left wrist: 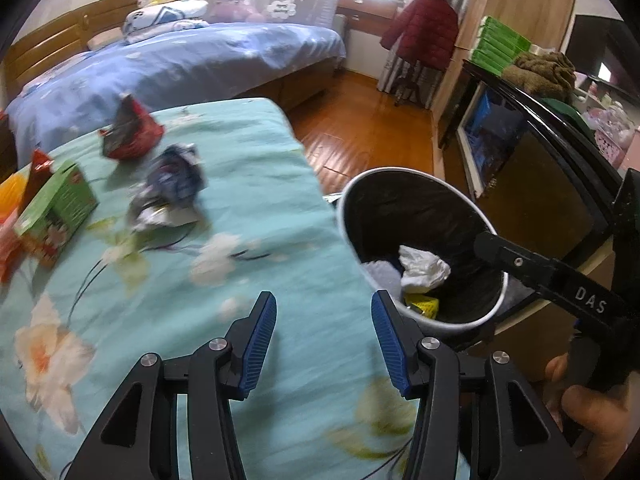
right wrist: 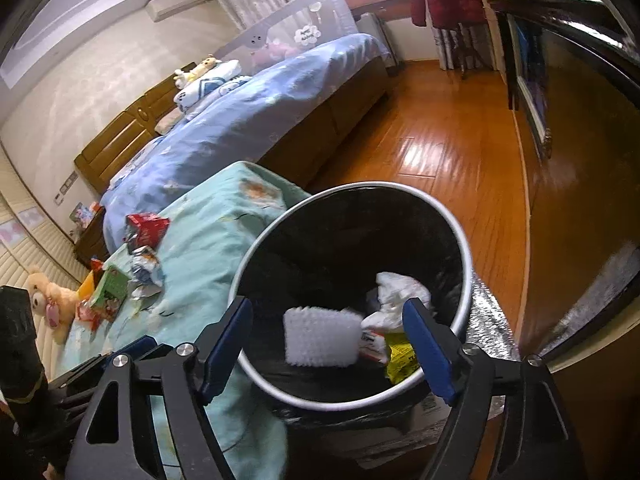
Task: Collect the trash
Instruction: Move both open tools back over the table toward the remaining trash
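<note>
A green box (left wrist: 56, 212) and crumpled wrappers (left wrist: 170, 188) lie on the teal floral bedspread (left wrist: 240, 280). The left tongs (left wrist: 324, 344) hover apart, empty, above it. The right tongs (right wrist: 328, 344) gape empty over the trash bin (right wrist: 464, 280), where white paper (right wrist: 400, 292) lies.

Left gripper (left wrist: 324, 344) angled downward, blue pads parted, nothing between them. Right gripper (right wrist: 328, 344) tilted down too, jaws spread wider, empty as well. A hand (left wrist: 592, 412) shows just right of the left gripper, wrapped around the other gripper's black handle.
</note>
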### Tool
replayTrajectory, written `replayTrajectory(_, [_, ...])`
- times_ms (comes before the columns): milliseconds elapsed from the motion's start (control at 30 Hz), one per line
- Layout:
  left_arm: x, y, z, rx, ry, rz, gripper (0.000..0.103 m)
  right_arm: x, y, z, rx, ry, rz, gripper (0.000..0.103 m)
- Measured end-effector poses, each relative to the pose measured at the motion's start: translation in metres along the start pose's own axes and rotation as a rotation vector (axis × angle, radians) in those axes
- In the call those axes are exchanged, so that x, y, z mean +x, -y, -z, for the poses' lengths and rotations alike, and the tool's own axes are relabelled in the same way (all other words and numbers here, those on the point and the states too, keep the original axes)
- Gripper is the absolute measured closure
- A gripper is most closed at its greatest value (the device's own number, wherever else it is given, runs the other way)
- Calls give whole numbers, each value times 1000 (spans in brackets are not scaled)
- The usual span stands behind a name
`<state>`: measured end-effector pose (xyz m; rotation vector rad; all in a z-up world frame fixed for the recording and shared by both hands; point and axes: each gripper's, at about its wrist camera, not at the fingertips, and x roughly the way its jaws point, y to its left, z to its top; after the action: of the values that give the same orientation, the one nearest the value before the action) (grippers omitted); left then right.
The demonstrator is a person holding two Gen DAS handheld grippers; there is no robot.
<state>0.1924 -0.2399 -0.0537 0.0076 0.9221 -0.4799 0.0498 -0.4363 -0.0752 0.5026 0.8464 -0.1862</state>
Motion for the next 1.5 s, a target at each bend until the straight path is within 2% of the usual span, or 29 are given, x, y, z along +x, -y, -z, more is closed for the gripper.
replayTrajectory(433, [-39,-52,28,-78,27,-67,54,6,-54,23,-64,-25,-73,17])
replayTrajectory(767, [-69,-99,41,-158,58,-123,54,17,-94,35,-128,-51,-119,17])
replayTrajectory(1200, [-78,-143,44,-225,65,-170,53,41,-136,43,-189,-89,-154,17])
replayTrajectory(1500, [-74,-163,38,-230,57,-178,53,58,-161,41,-224,-102,-173,17])
